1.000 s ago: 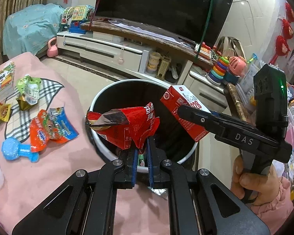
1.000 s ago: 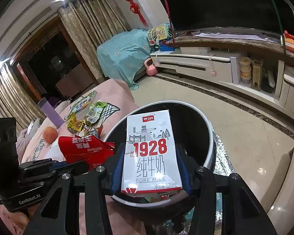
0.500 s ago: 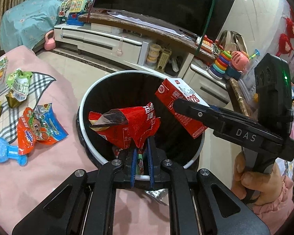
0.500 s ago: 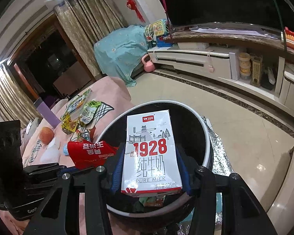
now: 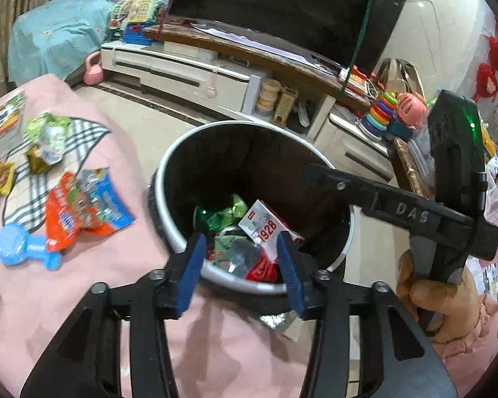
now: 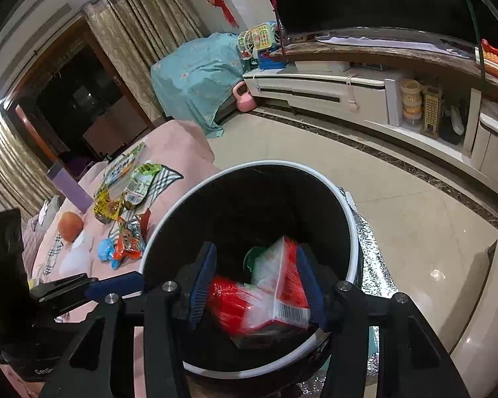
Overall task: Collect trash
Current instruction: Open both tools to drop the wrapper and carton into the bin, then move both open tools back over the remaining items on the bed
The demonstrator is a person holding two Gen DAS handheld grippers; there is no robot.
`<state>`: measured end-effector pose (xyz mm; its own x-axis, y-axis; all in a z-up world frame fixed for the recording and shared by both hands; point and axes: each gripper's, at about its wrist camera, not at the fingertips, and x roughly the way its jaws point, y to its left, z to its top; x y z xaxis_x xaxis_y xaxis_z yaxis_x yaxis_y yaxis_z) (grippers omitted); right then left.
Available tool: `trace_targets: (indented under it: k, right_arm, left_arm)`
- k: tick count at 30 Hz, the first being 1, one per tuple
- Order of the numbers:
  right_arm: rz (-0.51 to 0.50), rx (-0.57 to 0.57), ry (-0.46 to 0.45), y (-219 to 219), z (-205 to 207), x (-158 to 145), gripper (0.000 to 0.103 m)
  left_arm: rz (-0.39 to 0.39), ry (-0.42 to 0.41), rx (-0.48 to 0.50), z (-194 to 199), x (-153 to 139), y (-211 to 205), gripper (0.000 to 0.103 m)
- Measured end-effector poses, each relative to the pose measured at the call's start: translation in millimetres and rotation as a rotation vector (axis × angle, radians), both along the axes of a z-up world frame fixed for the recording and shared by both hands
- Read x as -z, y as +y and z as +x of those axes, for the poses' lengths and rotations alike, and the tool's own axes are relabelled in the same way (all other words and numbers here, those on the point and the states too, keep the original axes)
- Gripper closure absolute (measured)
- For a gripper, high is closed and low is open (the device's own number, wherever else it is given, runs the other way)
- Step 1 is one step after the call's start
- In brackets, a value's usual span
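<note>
Inside one bin (image 5: 169,179), one milk carton (image 5: 264,227)

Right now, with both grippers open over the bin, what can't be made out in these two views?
- Red-and-white milk carton: motion-blurred in the right wrist view, print unreadable.
- Round black trash bin: its bottom is hidden by trash in both views.
- Right gripper: in the left wrist view only one finger shows.
- Green snack packets on the pink cloth: blurred, labels illegible.
</note>
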<state>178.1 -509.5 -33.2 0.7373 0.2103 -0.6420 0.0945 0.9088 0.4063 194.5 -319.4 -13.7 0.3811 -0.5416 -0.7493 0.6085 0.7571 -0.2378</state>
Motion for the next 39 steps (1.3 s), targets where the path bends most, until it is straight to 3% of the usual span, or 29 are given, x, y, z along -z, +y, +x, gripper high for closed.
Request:
trace_targets:
  k: [3, 7, 15, 25, 39]
  right_arm:
    - [0.002, 0.009, -0.020, 4.0, -7.1, -5.2, 0.038]
    - [0.021, 0.021, -0.054, 16.1, -19.8, -9.6, 0.012]
    - [0.019, -0.009, -0.087, 65.9, -42.4, -17.8, 0.009]
    - [-0.047, -0.132, -0.128, 147.4, -56.7, -14.7, 0.007]
    - [-0.126, -0.175, -0.136, 207.6, -47.9, -1.8, 0.007]
  left_arm:
    - [-0.018, -0.001, -0.046, -6.9, 0.6, 20.8, 0.046]
    - [-0.029, 0.006, -0.114, -17.7, 6.6, 50.8, 0.038]
    - [-0.045, 0.019, -0.242, -37.1, 16.3, 118.9, 0.034]
    - [-0.066, 0.017, -0.399, -55.7, 22.3, 197.6, 0.030]
    - [-0.067, 0.026, -0.530, -52.3, 35.4, 260.5, 0.030]
